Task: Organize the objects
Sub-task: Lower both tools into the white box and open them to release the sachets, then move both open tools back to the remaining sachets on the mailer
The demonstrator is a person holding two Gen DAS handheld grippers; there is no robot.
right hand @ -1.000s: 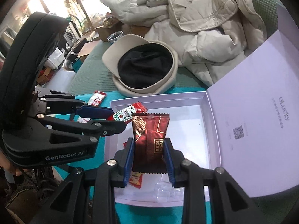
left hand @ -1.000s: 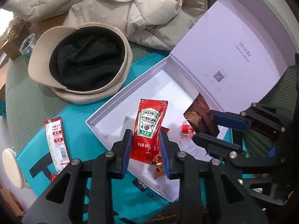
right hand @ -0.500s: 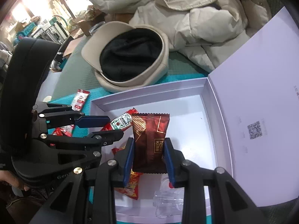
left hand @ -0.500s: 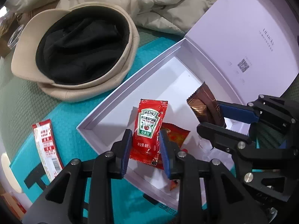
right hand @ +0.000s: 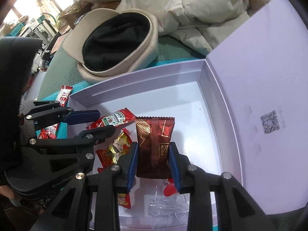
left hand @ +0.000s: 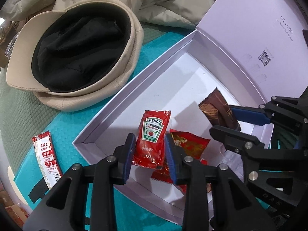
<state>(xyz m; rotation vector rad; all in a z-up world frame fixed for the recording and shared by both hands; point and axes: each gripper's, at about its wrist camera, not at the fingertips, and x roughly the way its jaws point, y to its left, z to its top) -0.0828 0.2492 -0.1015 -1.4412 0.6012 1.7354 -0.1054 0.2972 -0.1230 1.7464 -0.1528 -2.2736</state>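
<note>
1. Left wrist view: the ketchup sachet (left hand: 150, 137) is gripped between the fingers of the left gripper (left hand: 148, 151), its long axis pointing to 12 o'clock, over the near corner of the open white box (left hand: 134, 88).
2. Right wrist view: the brown snack pack (right hand: 154, 146) is clamped upright by the right gripper (right hand: 154, 163), also over the box floor.
3. Both packs are held directly ahead of their fingers, so only a lowering and release inside the box seems needed.
4. A red-and-white sachet (left hand: 47, 156) is left outside on the teal surface (left hand: 77, 121) at 9 o'clock, nearer the left gripper.
5. A red candy wrapper (left hand: 189, 144) is already lying in the box.
</note>
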